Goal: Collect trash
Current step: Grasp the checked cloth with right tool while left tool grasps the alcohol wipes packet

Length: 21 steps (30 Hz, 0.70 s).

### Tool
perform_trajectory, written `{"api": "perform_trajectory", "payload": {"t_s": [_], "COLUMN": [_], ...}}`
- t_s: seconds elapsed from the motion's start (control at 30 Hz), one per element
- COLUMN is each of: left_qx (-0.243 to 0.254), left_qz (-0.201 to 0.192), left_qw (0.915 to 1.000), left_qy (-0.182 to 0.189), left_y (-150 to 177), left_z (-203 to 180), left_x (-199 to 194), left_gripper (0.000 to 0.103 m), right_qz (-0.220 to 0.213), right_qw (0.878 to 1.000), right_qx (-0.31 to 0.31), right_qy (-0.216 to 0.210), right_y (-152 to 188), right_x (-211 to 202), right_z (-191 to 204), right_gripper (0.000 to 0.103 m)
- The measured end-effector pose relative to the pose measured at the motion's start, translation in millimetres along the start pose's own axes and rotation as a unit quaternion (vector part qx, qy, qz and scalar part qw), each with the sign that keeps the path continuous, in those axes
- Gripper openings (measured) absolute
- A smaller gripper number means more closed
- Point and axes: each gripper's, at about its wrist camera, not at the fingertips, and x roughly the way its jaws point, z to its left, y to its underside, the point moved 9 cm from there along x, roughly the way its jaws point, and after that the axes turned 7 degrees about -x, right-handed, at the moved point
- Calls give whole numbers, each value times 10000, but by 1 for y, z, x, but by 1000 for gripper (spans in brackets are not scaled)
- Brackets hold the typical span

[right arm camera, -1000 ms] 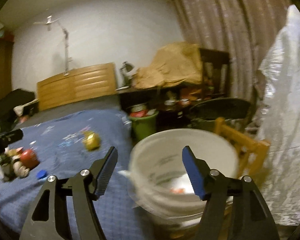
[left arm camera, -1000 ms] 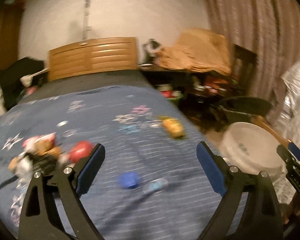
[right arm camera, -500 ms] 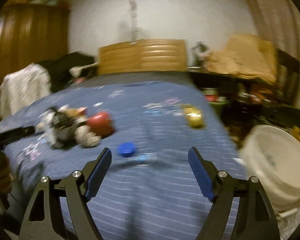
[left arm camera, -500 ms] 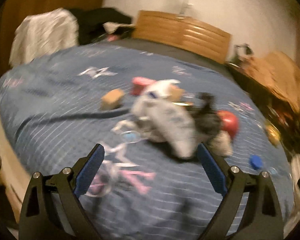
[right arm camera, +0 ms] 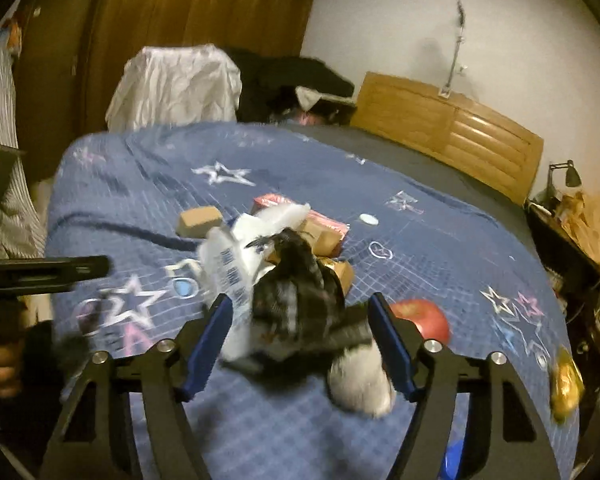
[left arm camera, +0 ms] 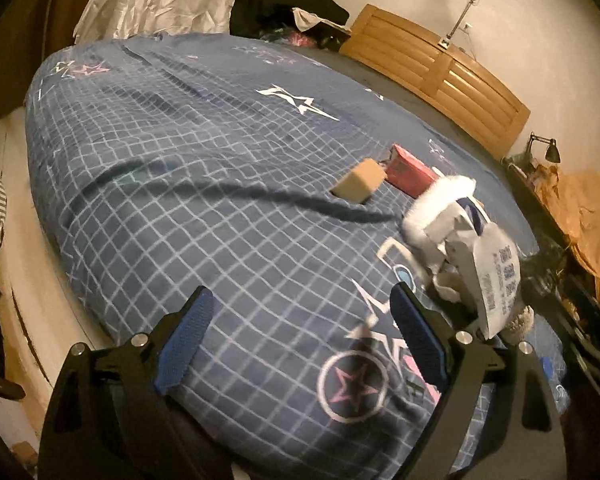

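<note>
On the bed [right arm camera: 440, 248], spread with a blue checked cover printed with stars, the trash lies in a heap near the middle: a crumpled white printed wrapper [right arm camera: 230, 268], a dark crinkled wrapper [right arm camera: 296, 288] on top of it, a red packet [right arm camera: 328, 222] behind, and a small tan box [right arm camera: 200, 220] just left of the heap. A red apple [right arm camera: 422, 318] sits just right of the heap, and a gold wrapper [right arm camera: 566, 384] lies well apart at the right edge. The right hand-held gripper [right arm camera: 300, 344] stands wide, its blue pads either side of the dark wrapper without pressing it. The left hand-held gripper [left arm camera: 296, 344] is also wide, over bare cover, with the white wrapper [left arm camera: 484, 264] just beyond its right finger. A wooden headboard [right arm camera: 452, 132] stands at the far side
</note>
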Motion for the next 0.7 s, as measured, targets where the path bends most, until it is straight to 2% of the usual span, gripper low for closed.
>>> {"api": "perform_trajectory", "payload": {"t_s": [0.07, 0.2, 0.33, 0.43, 0.57, 0.7], "left_qx": [-30, -27, 12, 35, 160, 218], "left_qz": [12, 15, 21, 59, 34, 225], "left_qw": [10000, 9999, 10000, 9999, 9998, 9989], "left_qy": [63, 106, 86, 118, 143, 338], "left_y": [-1, -5, -6, -4, 2, 14], "left_z": [1, 6, 5, 4, 2, -9], "left_x": [0, 4, 7, 6, -2, -8], "left_gripper": [86, 86, 86, 86, 86, 86], "right_qz": [261, 106, -65, -211, -342, -269], "right_qw": [9985, 9975, 9909, 9822, 9798, 9729], "right_qx": [387, 426, 649, 994, 1561, 2192], "right_qy": [-291, -550, -1180, -1578, -1206, -678], "right_y": [-1, -5, -6, -5, 15, 63], "right_x": [22, 4, -43, -78, -118, -143], "right_z": [-2, 21, 57, 67, 33, -7], "right_gripper": [49, 48, 47, 48, 48, 48]}}
